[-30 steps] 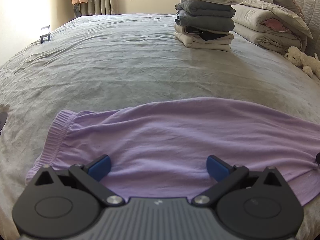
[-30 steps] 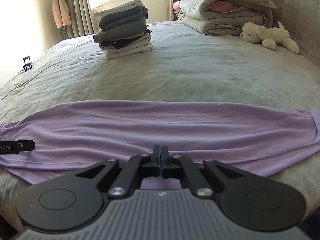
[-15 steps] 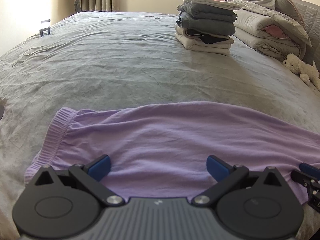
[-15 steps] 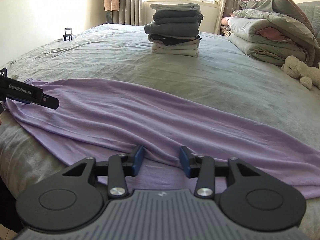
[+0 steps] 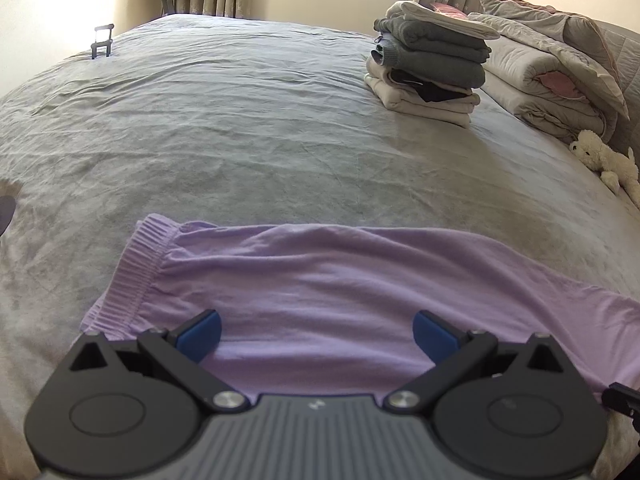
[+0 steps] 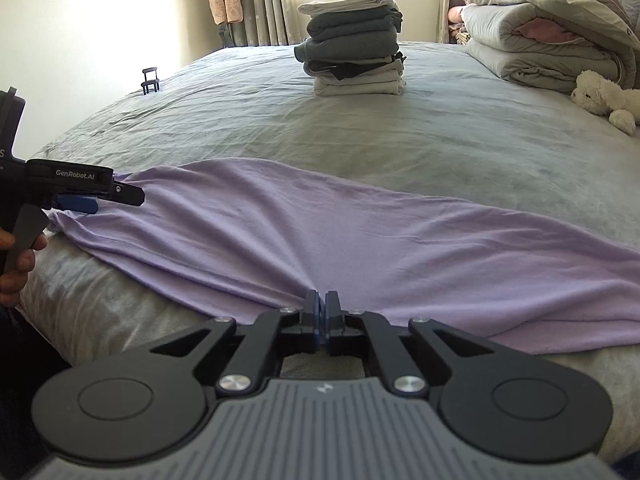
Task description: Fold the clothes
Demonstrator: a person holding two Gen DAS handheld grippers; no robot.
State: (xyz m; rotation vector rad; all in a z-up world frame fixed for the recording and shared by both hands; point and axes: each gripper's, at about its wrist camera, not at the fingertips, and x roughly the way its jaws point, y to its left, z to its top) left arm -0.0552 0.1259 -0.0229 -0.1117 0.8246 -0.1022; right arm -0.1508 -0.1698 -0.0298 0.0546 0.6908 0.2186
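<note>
A lilac garment (image 5: pixel 340 280) (image 6: pixel 360 232) lies stretched flat along the near edge of the grey bed (image 5: pixel 240 120), its ribbed waistband (image 5: pixel 136 264) at the left end. My left gripper (image 5: pixel 316 326) hovers open over the waistband end, blue pads wide apart and nothing between them. In the right wrist view the left gripper (image 6: pixel 100 200) shows at the far left, held by a hand (image 6: pixel 16 268). My right gripper (image 6: pixel 321 300) is shut on the garment's near edge around its middle, and creases in the cloth run into its jaws.
A stack of folded clothes (image 5: pixel 432 68) (image 6: pixel 354 48) stands far back on the bed. A rolled duvet (image 5: pixel 552 84) (image 6: pixel 552 40) and a white plush toy (image 5: pixel 604 156) (image 6: pixel 604 96) lie at the right. A small black stand (image 5: pixel 102 40) sits at the far left edge.
My right gripper was shut, opened as it swung along the garment's near edge, and has shut again on that edge. My left gripper stayed open and has hardly moved.
</note>
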